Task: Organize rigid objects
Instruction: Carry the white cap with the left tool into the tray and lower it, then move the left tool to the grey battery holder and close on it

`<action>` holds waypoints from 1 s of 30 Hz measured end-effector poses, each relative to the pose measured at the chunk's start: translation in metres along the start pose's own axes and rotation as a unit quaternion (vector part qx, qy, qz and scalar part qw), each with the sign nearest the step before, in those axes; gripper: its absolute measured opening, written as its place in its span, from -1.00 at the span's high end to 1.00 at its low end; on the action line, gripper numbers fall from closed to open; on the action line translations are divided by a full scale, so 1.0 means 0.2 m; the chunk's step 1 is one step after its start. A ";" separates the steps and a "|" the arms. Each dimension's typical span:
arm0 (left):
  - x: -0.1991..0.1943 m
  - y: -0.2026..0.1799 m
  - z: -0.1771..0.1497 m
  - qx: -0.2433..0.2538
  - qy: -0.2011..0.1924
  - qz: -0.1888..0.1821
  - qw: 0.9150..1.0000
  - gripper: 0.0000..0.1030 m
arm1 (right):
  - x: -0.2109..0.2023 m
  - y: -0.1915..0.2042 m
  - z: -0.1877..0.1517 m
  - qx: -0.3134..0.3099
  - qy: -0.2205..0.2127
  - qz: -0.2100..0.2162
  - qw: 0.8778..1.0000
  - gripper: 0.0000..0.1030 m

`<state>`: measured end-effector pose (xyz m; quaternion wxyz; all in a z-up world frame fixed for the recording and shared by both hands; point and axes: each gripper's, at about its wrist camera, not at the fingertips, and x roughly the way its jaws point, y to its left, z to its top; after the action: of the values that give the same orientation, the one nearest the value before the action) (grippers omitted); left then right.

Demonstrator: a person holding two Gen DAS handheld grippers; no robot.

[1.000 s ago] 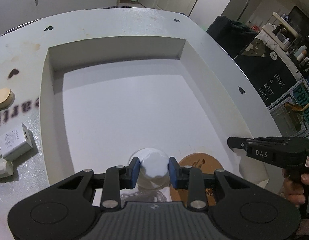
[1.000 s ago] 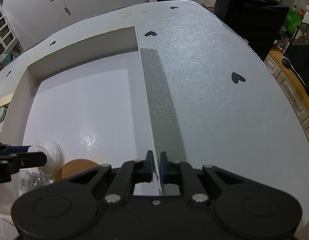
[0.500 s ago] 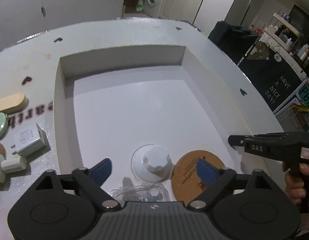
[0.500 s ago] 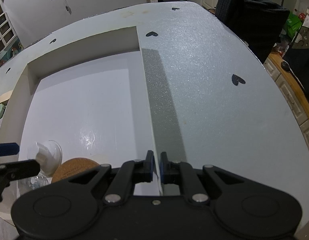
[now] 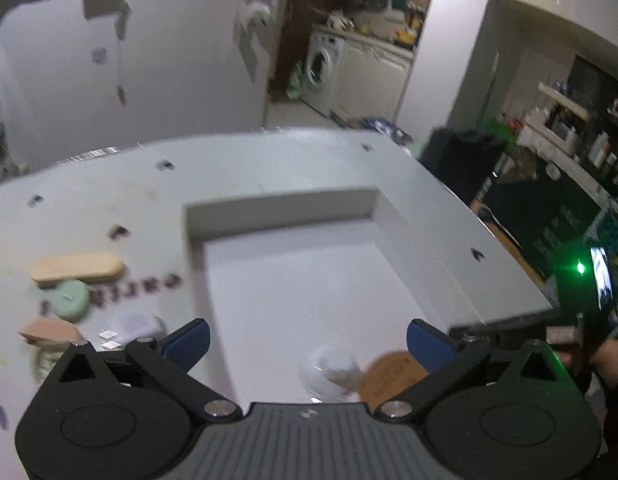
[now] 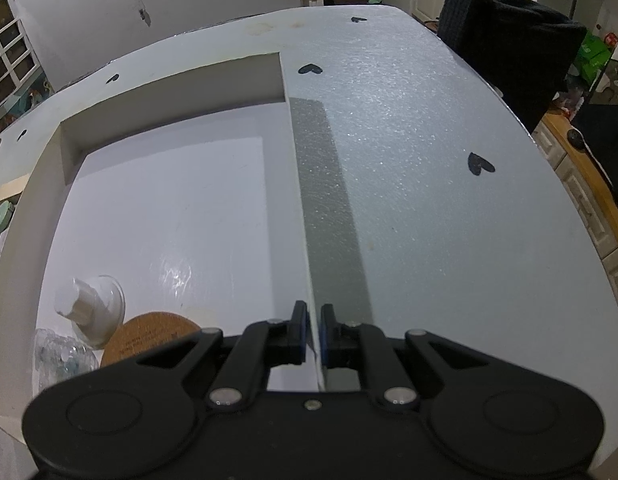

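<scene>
We see the left gripper [image 5: 307, 339] above the white box [image 6: 171, 88], jaws spread wide, holding nothing | right gripper [image 6: 313, 330] pinching the box's right wall, jaws nearly together | white knob [image 6: 89, 307] sits in the box's near-left corner, touching the cork coaster [image 6: 149, 336], glass piece [image 6: 61, 360] beside | small objects lie left of the box.

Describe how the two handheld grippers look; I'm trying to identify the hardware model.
Both share one design. The left gripper has a ribbed grey centre body, black linkage arms with silver pivot pins, round black discs either side and blue finger pads. The right gripper matches, with a smoother black body. No cables or sleeves are visible.
</scene>
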<state>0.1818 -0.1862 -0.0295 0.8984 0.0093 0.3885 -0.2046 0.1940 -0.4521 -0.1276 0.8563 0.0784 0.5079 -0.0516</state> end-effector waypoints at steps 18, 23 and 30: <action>0.01 0.70 -0.11 -0.086 0.014 0.121 0.989 -1.00 | 0.02 0.02 0.03 -0.002 0.015 -0.013 1.000 0.85; 0.08 0.87 -0.18 -0.098 0.019 0.131 0.986 -1.00 | 0.02 0.02 0.03 0.009 0.016 -0.017 1.000 0.83; 0.14 0.96 -0.24 -0.086 0.005 0.118 0.989 -0.93 | 0.01 0.03 0.02 0.024 0.012 -0.024 0.999 0.80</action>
<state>0.2369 -0.0117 -0.1097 0.9116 -0.0211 0.4057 -0.0626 0.1990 -0.4476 -0.1276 0.8468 0.0874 0.5181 -0.0833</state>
